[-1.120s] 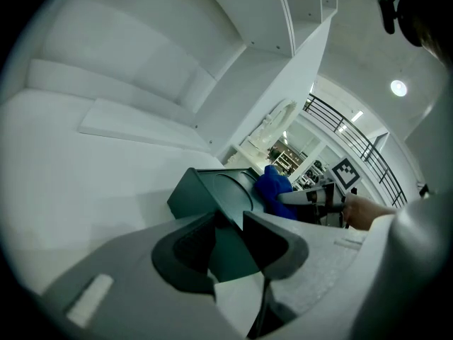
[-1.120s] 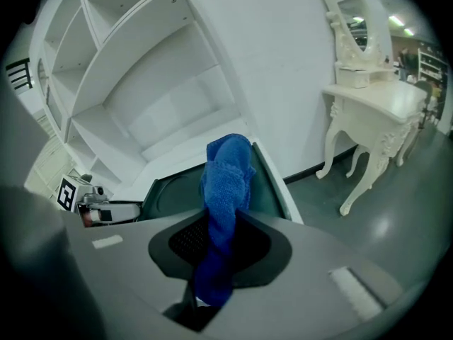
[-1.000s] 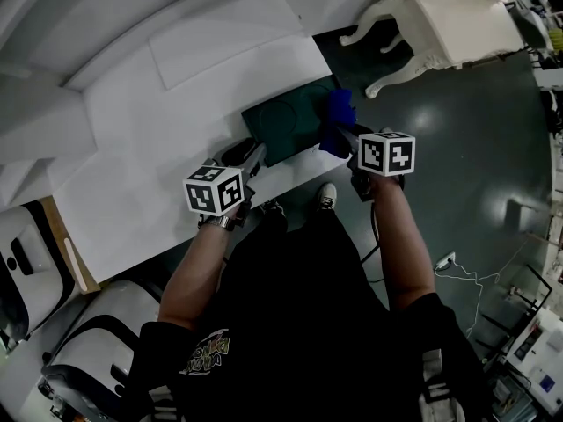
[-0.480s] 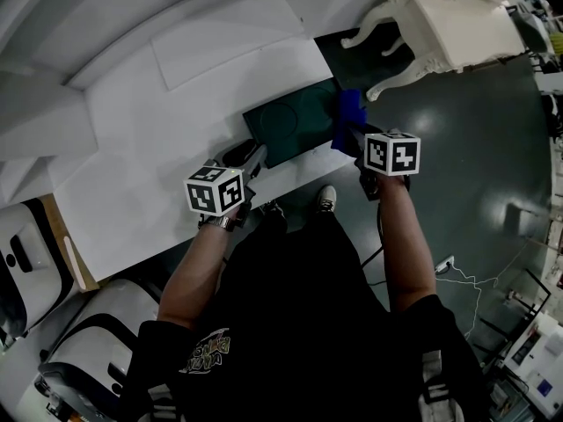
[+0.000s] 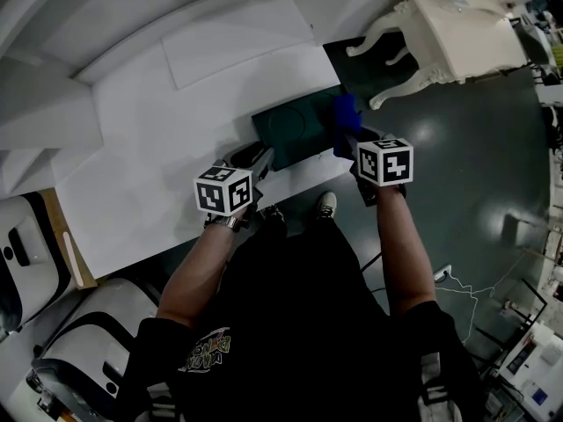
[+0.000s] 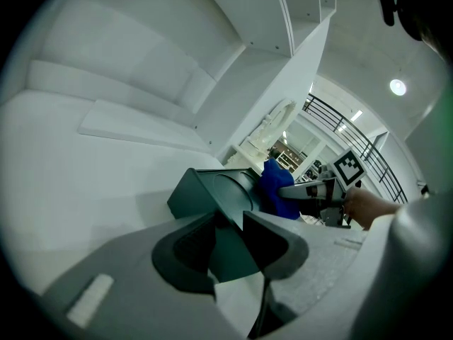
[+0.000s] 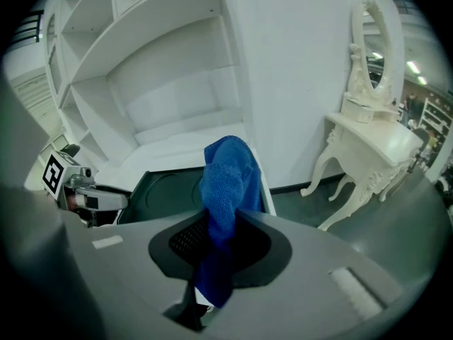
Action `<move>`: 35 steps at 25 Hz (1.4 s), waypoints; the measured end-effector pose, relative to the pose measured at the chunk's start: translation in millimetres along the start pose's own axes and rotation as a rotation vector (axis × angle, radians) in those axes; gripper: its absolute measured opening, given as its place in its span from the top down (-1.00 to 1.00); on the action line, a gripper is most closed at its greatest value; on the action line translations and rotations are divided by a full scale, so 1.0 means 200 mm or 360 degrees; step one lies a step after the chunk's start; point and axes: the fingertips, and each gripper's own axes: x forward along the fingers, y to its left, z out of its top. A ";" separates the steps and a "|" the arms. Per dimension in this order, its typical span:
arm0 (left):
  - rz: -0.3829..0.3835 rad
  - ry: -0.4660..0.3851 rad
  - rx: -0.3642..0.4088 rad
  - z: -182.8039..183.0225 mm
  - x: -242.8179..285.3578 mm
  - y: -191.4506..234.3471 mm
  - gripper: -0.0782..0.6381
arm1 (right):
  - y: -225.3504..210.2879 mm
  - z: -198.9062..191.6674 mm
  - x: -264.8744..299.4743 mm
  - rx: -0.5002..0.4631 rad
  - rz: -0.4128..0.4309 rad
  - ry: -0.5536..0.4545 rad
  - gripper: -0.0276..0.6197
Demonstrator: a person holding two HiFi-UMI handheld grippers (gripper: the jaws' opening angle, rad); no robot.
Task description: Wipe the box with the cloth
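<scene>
Dark green flat box (image 5: 295, 128) sits on white worktop (image 5: 149, 148). Left claw (image 6: 228, 225) clamps its near corner; right claw (image 7: 225, 222) grips blue terry cloth (image 7: 228, 176) at its right edge.

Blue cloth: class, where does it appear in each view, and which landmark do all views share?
Head view: blue cloth right of centre, at the right end of the dark green box.
Left gripper view: blue cloth right of centre, at the box's far end.
Right gripper view: blue cloth centre, in the right gripper.
Shared landmark: the dark green box.
</scene>
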 end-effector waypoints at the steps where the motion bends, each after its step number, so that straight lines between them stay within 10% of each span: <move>1: -0.0002 0.0001 0.0000 0.00 0.00 0.00 0.45 | 0.03 0.02 0.00 -0.0017 0.0022 -0.0008 0.63; 20: -0.0001 -0.0015 0.0010 0.00 0.00 -0.02 0.45 | 0.81 0.21 0.32 -0.0496 0.0386 0.0110 0.63; 35: 0.0004 -0.0025 0.0012 0.00 -0.01 -0.01 0.45 | 0.68 0.22 0.40 -0.0534 0.0240 0.0165 0.63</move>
